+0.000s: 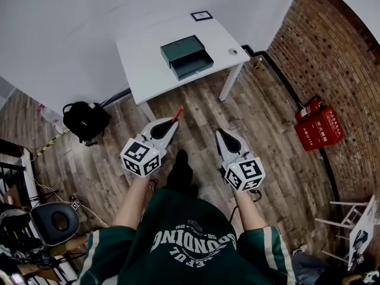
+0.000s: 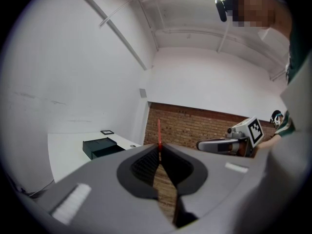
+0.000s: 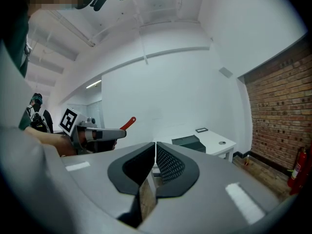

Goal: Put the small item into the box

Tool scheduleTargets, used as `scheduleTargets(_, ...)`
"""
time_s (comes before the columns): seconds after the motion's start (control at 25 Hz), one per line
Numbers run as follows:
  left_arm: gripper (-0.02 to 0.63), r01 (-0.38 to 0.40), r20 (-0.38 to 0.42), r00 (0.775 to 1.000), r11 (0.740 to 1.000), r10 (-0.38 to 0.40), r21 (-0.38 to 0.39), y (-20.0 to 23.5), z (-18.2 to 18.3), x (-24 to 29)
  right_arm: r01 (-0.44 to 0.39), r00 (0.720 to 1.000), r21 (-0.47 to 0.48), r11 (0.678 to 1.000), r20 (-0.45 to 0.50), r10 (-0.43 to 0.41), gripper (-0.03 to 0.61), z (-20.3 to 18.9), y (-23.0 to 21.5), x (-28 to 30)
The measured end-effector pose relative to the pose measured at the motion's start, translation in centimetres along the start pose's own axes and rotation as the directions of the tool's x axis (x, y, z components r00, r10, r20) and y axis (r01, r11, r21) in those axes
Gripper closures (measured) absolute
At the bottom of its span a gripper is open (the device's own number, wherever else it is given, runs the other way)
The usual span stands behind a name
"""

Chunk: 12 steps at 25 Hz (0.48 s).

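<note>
A dark green box (image 1: 186, 56) lies open on the white table (image 1: 142, 64) ahead of me, well beyond both grippers. My left gripper (image 1: 172, 123) is shut on a thin red stick (image 1: 178, 113) that pokes out past its tips. In the left gripper view the red stick (image 2: 158, 130) stands up from the closed left gripper (image 2: 160, 148), with the box (image 2: 102, 146) far off at the left. My right gripper (image 1: 219, 133) hangs over the floor, level with the left one. Its jaws are shut (image 3: 155, 144) with nothing between them. The box (image 3: 189, 142) shows beyond them.
On the table are also a small black frame (image 1: 201, 15) and a small round object (image 1: 233, 51). A black backpack (image 1: 85, 121) lies on the wood floor at the left. Red fire extinguishers (image 1: 319, 128) stand by the brick wall at the right. A stool (image 1: 54, 221) is near left.
</note>
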<state>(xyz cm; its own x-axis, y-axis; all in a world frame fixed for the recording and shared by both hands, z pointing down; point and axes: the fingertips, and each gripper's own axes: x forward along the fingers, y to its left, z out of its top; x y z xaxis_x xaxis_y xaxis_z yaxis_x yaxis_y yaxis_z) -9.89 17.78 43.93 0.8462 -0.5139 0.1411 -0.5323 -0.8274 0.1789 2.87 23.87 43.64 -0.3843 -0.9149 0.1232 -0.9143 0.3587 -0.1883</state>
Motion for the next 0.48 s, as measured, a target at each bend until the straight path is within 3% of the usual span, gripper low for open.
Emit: scheduleTargets(0.48,0.549,0.024,-0.002,1.0,0.999,-0.025,-0.029,6.3,0.9,7.4,0.011,0.999,0.016,1.0,-0.038,-0.01,0.577,0.4,-5.5,6.9)
